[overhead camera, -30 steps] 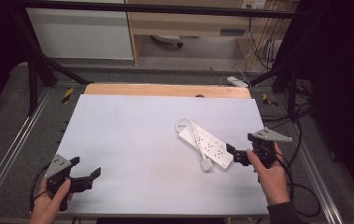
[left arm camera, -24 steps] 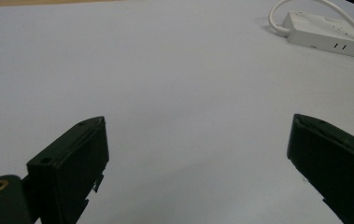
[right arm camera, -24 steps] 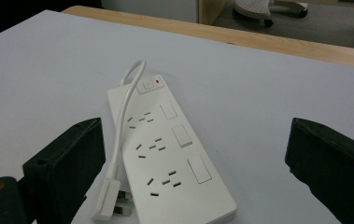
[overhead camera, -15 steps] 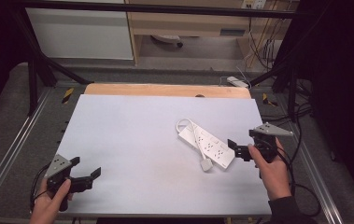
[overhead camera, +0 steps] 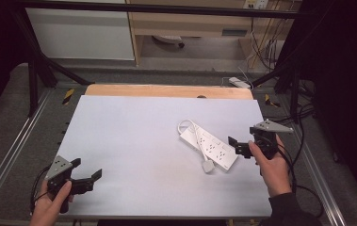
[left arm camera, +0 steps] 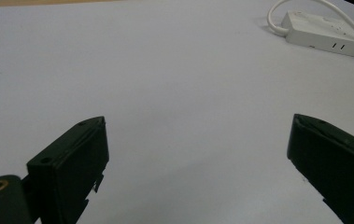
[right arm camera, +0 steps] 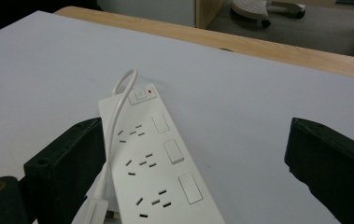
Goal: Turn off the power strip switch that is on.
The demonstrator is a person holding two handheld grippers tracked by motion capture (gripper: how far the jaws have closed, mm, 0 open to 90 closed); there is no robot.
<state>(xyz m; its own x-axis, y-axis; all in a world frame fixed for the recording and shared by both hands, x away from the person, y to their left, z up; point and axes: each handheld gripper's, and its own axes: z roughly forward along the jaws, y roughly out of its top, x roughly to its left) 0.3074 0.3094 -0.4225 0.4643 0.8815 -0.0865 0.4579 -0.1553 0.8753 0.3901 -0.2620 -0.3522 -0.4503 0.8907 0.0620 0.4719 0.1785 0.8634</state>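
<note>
Right hand-held gripper [overhead camera: 240,147] sat wide open and empty at the power strip's [overhead camera: 209,146] 3 o'clock end on the counter [overhead camera: 133,136], left one [overhead camera: 87,175] open too; I'd square up before squeezing.

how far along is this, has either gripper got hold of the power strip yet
Nothing looks done: the power strip lies flat on the white table, its cord draped across it. In hand: the right gripper, jaws open, sits at the strip's near end without gripping it. The left gripper is open, far off. Any grasp is left.
</note>
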